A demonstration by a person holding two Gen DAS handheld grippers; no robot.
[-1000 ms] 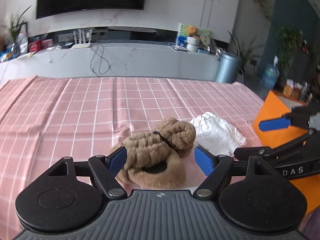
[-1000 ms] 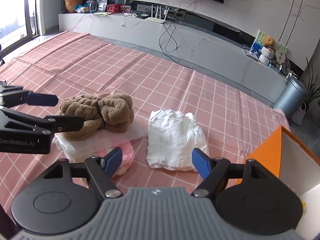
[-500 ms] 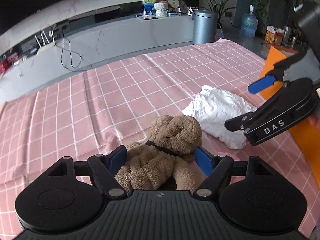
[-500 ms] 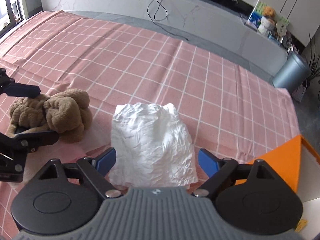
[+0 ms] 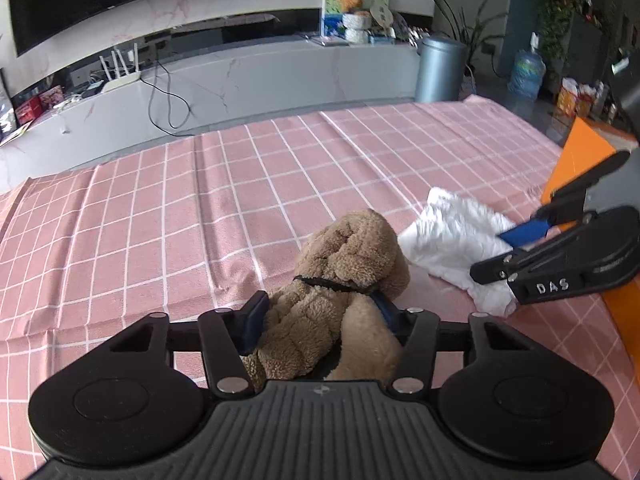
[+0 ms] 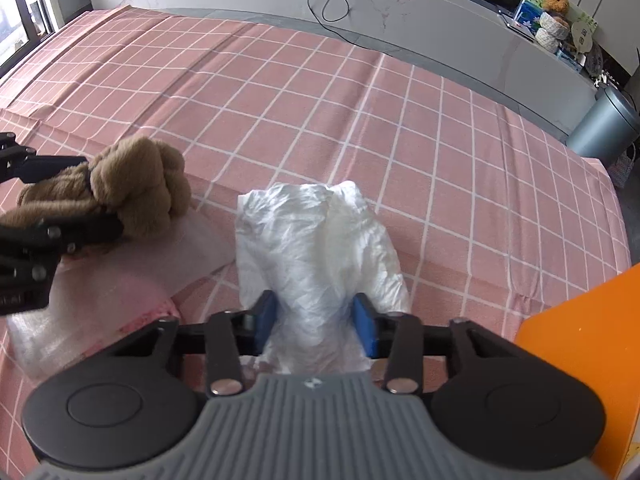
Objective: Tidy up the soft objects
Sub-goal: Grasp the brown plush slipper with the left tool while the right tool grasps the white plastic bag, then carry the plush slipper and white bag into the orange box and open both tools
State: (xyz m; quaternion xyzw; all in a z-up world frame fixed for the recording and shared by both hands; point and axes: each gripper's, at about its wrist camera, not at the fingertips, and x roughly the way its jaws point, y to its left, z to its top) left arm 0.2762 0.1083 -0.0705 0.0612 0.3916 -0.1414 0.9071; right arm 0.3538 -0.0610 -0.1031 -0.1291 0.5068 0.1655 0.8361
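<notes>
A brown plush toy lies on the pink checked cloth. My left gripper has its blue pads pressed into the toy's body, and the jaws are closing on it. To its right lies a crumpled white soft bundle. My right gripper has the bundle's near end between its blue pads, which squeeze it as the jaws close. In the right wrist view the plush toy sits at the left with the left gripper's fingers around it.
An orange box stands at the right edge of the cloth. A clear bubble-wrap sheet and a pink soft thing lie under and beside the toy. Beyond the cloth are a long grey bench and a grey bin.
Both grippers came down and forward onto their objects. Their jaws went from wide apart to pinched on the plush toy and on the white bundle.
</notes>
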